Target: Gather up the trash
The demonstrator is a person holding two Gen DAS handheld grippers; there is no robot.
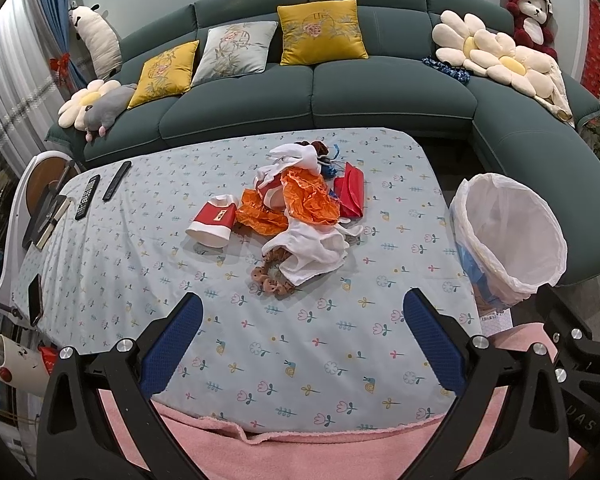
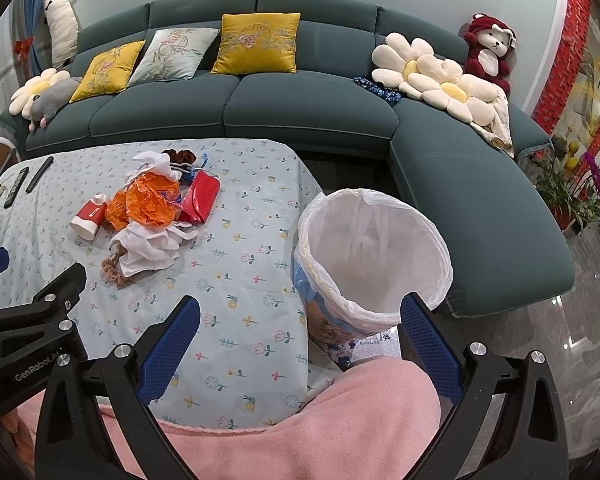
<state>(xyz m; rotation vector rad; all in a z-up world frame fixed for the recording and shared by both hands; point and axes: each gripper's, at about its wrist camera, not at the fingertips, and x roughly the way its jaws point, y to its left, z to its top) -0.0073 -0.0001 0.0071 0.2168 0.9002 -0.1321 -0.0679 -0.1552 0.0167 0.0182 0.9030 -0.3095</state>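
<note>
Trash pile (image 1: 300,208) mid table (image 1: 140,280): red paper cup (image 1: 214,220), orange wrapper (image 1: 306,200), white tissue (image 1: 312,252). Lined bin (image 2: 374,256) off table's right edge. Pile straight ahead of left tongs (image 1: 302,312), closer arm; right tongs (image 2: 300,316) face bin. Both wide open, empty.

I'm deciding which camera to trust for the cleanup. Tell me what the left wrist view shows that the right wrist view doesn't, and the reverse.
Only the left wrist view shows the phone at the table's near left edge and the white mug below it.

Only the right wrist view shows the potted plants on the far right, the shiny floor and the bin's inside, which holds little or nothing.

Both show the trash pile with the red paper cup, the lined bin beside the table, two remotes, the sofa, and open, empty jaws.
</note>
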